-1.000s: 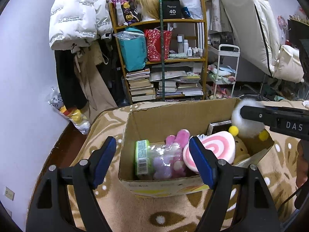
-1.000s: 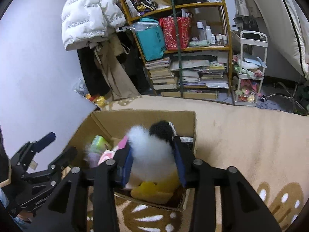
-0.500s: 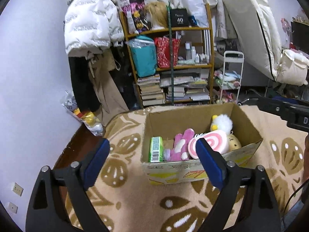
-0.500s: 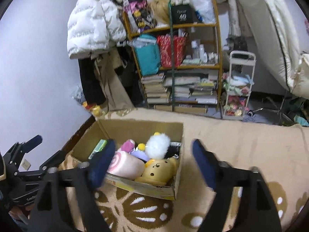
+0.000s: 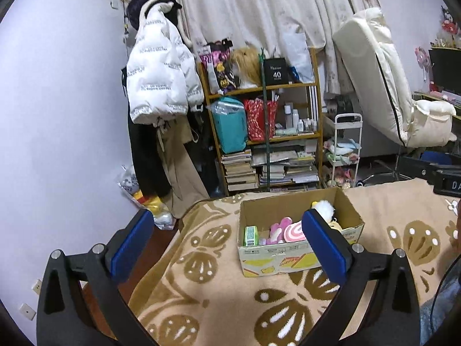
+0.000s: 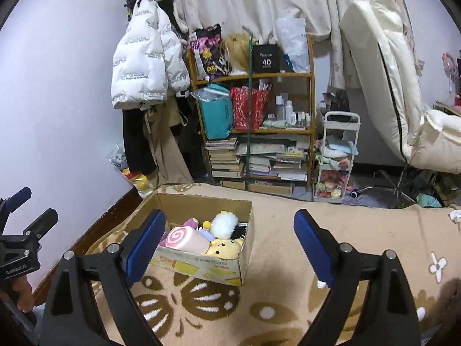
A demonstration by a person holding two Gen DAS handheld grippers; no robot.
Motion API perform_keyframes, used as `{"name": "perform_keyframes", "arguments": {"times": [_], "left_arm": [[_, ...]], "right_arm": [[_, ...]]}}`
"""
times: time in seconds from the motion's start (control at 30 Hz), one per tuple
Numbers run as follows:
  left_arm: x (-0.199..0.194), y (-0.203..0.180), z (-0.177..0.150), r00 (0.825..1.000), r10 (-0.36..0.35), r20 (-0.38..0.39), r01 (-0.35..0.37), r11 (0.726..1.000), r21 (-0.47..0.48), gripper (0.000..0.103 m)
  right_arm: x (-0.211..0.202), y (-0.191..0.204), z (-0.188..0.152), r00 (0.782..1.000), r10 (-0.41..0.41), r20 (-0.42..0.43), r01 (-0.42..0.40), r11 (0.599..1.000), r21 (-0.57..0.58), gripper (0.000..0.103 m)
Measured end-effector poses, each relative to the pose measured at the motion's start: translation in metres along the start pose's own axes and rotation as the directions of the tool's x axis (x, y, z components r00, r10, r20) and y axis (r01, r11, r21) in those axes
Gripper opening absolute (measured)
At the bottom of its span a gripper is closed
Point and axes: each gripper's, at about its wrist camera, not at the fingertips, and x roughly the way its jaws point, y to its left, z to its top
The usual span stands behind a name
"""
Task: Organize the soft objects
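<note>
both grippers, left (image 5: 227, 243) and right (image 6: 227, 239), held back from the brown cardboard box (image 6: 201, 265) on the tan patterned blanket (image 6: 288, 294), fingers spread wide, holding nothing. inside: pink swirl roll plush (image 6: 185, 238), white fluffy pom-pom toy (image 6: 224, 225), yellow bear plush (image 6: 224, 248). seemingly between placements; next calls for locating another soft item. none visible outside; box's far corner contents hard to make out.

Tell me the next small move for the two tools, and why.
Probably keep both back and scan for another soft toy: the left tool and right tool are open and empty, and the fluffy white toy already sits in the cardboard box.
</note>
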Motion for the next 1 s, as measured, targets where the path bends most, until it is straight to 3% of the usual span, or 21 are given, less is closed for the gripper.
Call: {"name": "perform_keyframes", "arguments": {"times": [0.1, 0.43, 0.83, 1.0], "left_arm": [[-0.016, 0.0, -0.003, 1.0, 0.009, 0.022, -0.009, 1.0, 0.007, 0.101], [-0.037, 0.014, -0.03, 0.998, 0.024, 0.061, -0.019, 0.997, -0.078, 0.102], [-0.05, 0.021, -0.054, 0.998, 0.041, 0.053, -0.038, 0.997, -0.065, 0.102], [-0.049, 0.021, -0.061, 0.997, 0.048, 0.055, -0.045, 0.997, -0.065, 0.102]], "right_arm": [[-0.019, 0.0, 0.0, 1.0, 0.005, 0.022, -0.005, 1.0, -0.003, 0.103], [-0.064, 0.004, -0.024, 0.998, 0.005, 0.068, -0.004, 1.0, -0.012, 0.103], [-0.07, 0.013, -0.057, 0.988, 0.024, 0.154, -0.018, 0.999, -0.038, 0.103], [-0.058, 0.008, -0.067, 0.991, 0.028, 0.13, -0.025, 0.999, -0.027, 0.103]]}}
